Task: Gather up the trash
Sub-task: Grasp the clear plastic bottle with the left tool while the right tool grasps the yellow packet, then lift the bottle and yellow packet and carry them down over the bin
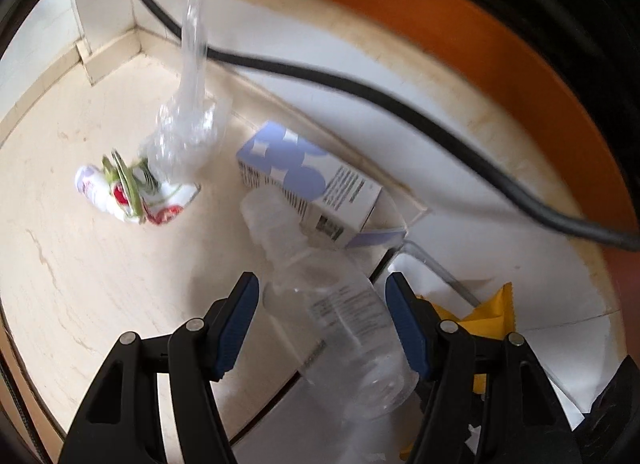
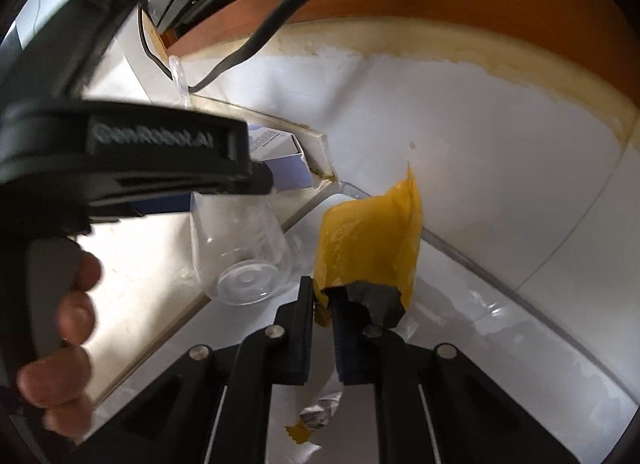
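Blue-padded fingers (image 1: 240,328) of the left gripper (image 1: 322,322) stood apart on either side of a clear plastic bottle (image 1: 340,324), which lay on the pale floor (image 1: 80,284). Whether the pads touched the bottle yet could not be told; the right-hand pad looked just against its wall, the left-hand one a little off it. The bottle's long axis ran from upper left to lower right in the left wrist view, its narrow cap end toward the box and its flat base toward the camera.

Going left to right across that view, a crushed white wrapper with red and green print (image 1: 132,194) lay well apart on the floor, a crumpled clear plastic bag (image 1: 188,132) stood beside it, and a lilac and white carton (image 1: 308,188) lay on its side just beyond the bottle's cap, with its opened flap end toward the lower right. A black cable (image 1: 360,88) crossed above them.

In the right wrist view the right gripper (image 2: 322,320) had its fingers clamped on the lower edge of a yellow wrapper (image 2: 372,240), which stood up from the grip with its long axis roughly upright and its point upward.

Judged from this, collecting was barely begun: one wrapper was gripped, the bottle was about to be gripped, and the printed wrapper, the bag and the carton all seemed still to gather. No bin showed.
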`<move>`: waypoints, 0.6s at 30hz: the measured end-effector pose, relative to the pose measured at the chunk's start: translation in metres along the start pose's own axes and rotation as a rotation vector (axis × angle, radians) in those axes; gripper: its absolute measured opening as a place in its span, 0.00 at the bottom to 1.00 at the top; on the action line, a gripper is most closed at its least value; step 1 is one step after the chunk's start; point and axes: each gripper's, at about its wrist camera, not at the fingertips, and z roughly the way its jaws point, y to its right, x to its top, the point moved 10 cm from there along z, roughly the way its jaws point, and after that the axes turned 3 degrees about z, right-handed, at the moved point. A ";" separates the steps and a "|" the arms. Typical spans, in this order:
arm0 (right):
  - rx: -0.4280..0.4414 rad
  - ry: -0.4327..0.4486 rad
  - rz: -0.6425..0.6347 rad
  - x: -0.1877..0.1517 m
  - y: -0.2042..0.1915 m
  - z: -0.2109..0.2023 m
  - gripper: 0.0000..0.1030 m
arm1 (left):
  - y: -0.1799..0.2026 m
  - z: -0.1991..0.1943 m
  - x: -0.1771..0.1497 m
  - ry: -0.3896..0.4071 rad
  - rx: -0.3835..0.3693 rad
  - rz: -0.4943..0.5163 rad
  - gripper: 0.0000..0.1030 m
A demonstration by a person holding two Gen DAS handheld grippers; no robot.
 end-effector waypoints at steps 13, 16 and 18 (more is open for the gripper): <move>0.052 0.035 0.066 -0.017 -0.011 -0.035 0.07 | -0.021 -0.025 -0.038 0.015 0.014 0.044 0.56; 0.046 0.049 0.068 -0.026 -0.021 -0.052 0.07 | -0.028 -0.049 -0.046 0.027 -0.015 0.060 0.56; 0.039 0.057 0.071 -0.031 -0.029 -0.064 0.07 | -0.028 -0.063 -0.050 0.039 -0.032 0.074 0.56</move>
